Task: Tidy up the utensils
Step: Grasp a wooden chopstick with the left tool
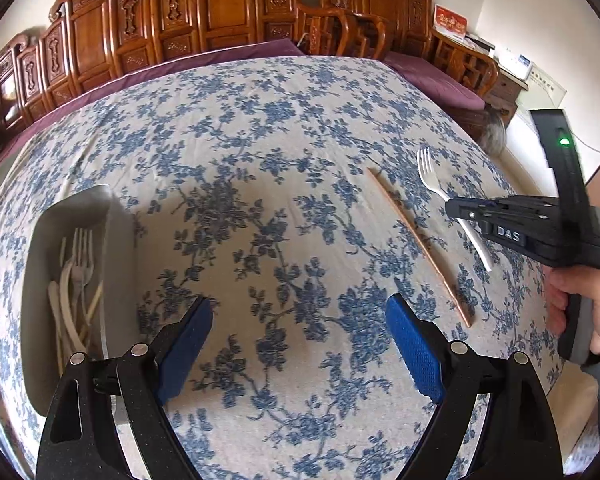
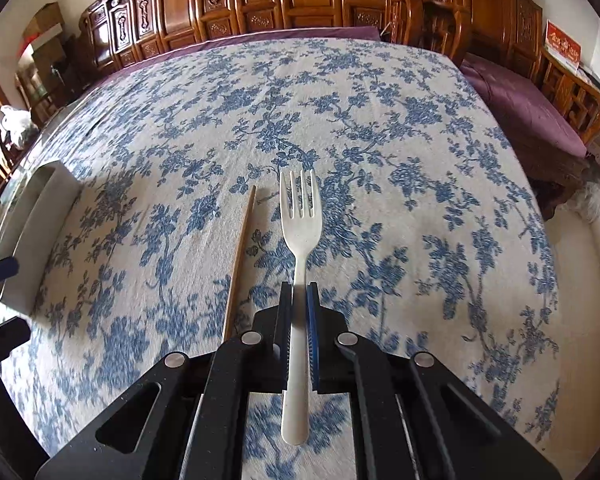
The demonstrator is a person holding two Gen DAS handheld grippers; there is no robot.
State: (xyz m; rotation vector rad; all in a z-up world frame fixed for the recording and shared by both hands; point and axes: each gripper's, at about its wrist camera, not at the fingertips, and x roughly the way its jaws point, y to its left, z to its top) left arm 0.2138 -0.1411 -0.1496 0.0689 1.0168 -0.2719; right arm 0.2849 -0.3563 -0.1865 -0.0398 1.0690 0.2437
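Two grippers of mine work over the table [image 1: 300, 140] with its blue-flowered cloth: my right gripper [image 2: 300, 292], at lower centre of the right wrist view, has its jaws clenched on the handle of a white fork [image 2: 300, 224], tines pointing toward the top of the frame, a single wooden chopstick [image 2: 242, 252] lying just left of it on the cloth. My left gripper [image 1: 300, 320], at lower centre of the left wrist view, has its jaws released and holds nothing. At that frame's lower left, a white tray [image 1: 36, 280] holds several pale forks and chopsticks.
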